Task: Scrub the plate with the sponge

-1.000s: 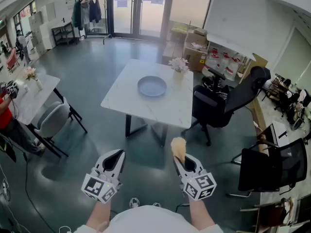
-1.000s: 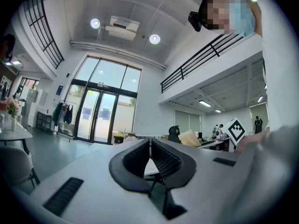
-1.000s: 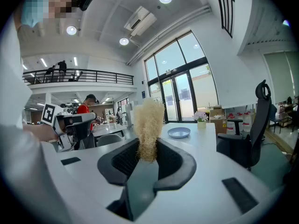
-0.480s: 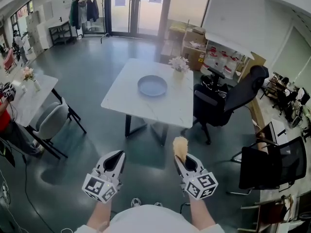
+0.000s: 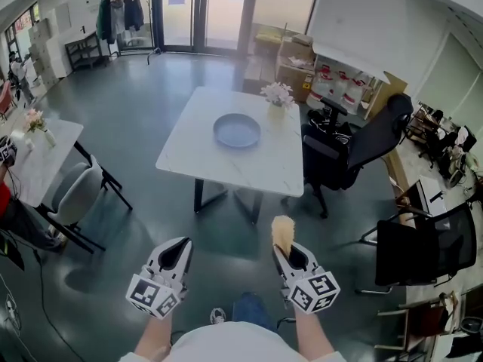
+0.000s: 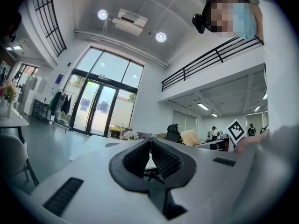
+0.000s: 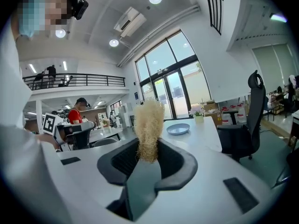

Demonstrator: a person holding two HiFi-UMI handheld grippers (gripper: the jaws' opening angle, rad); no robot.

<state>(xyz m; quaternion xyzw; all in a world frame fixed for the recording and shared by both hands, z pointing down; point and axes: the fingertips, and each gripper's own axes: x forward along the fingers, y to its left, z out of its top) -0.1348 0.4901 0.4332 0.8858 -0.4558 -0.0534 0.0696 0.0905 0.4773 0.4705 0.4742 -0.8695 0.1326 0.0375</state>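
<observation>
Jaws of right gripper [image 7: 148, 147] pinching sponge [image 7: 148, 120] (pale, fibrous), left gripper [image 6: 149, 146] closed, empty, plate [image 5: 236, 131] on table [image 5: 226, 168]

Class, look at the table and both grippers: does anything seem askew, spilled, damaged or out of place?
Nothing stands out. The plate lies flat on the table, and the flowers stand upright behind it. The sponge is pinched upright in the right gripper. The left gripper is shut and empty. No spill shows.
</observation>
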